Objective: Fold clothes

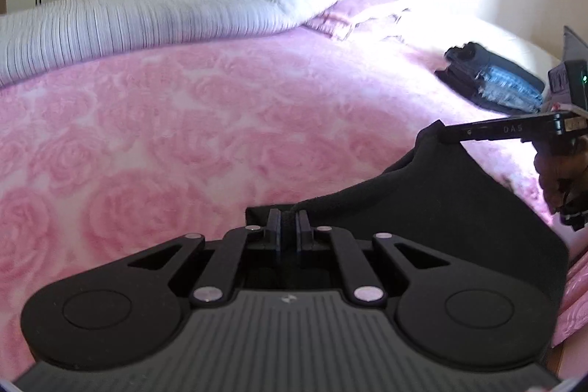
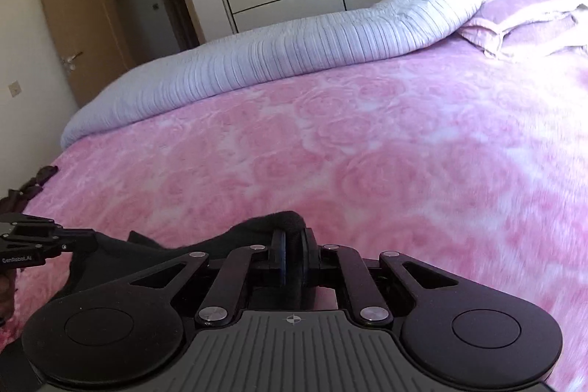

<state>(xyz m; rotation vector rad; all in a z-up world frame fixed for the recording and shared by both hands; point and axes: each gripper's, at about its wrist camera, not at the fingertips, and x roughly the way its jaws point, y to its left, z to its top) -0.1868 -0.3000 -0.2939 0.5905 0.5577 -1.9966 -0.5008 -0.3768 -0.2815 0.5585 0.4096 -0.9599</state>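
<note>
The pink rose blanket (image 1: 154, 120) covers the bed, one striped duvet (image 1: 110, 21) rolled along its far side. One black garment (image 1: 459, 204) lies at the near edge, pinched at two points: left gripper (image 1: 289, 223) and right gripper (image 2: 294, 245) each clamp its fabric. I'd lift both evenly, keeping the edge taut. One folded dark pile (image 1: 492, 79) sits beyond.

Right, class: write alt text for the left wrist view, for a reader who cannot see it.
The left gripper is shut on the edge of a black garment lying on a bed's pink rose-patterned blanket. At right, the right gripper pinches another part of the same garment. Folded dark clothes sit further back.
</note>
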